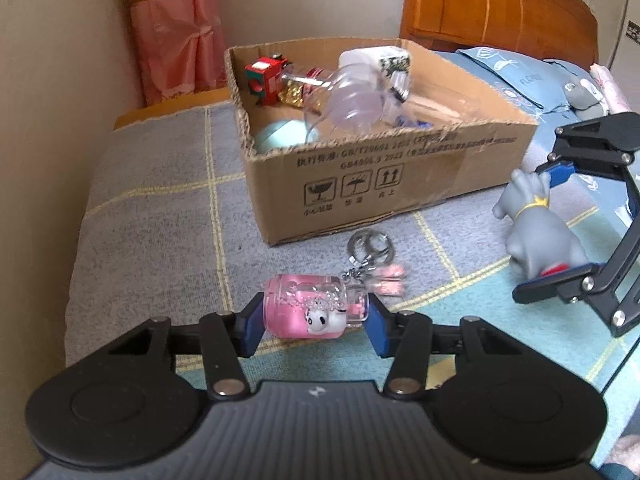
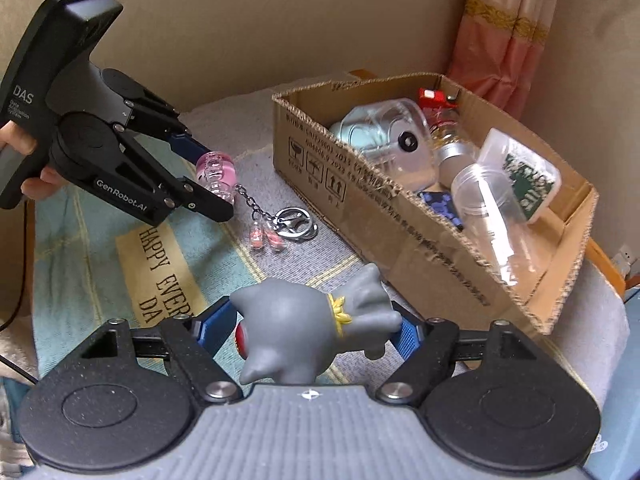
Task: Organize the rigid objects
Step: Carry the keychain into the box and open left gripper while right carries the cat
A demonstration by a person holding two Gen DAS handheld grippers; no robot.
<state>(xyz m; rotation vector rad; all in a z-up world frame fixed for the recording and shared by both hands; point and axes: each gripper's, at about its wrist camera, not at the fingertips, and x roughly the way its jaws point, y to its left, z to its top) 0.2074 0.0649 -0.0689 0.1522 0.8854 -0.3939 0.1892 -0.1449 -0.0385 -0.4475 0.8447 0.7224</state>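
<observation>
In the left wrist view, the cardboard box (image 1: 384,168) at 12 o'clock carries blurred print, with "GB/T" and handling symbols partly readable. The left gripper (image 1: 316,320) reaches in from 6 o'clock, its blue pads (image 1: 252,326) pinching a pink keychain bottle (image 1: 308,310); the key rings (image 1: 370,246) trail toward 1 o'clock on the blanket (image 1: 160,216). At 3 o'clock the right gripper (image 1: 560,232) clamps a grey figure (image 1: 536,228).

In the right wrist view, the left gripper (image 2: 218,184) at 10 o'clock reads "DAS" and "GenRobot.AI", a hand (image 2: 16,136) gripping its handle; it points toward 4 o'clock, closed on the bottle (image 2: 218,174). The blanket (image 2: 80,240) label reads "HAPPY EVER". The right gripper (image 2: 308,330), at 6 o'clock, squeezes the figure (image 2: 304,332) between its pads. The box (image 2: 440,248) at 2 o'clock holds clear jars (image 2: 492,216) and a red toy (image 2: 434,100).
</observation>
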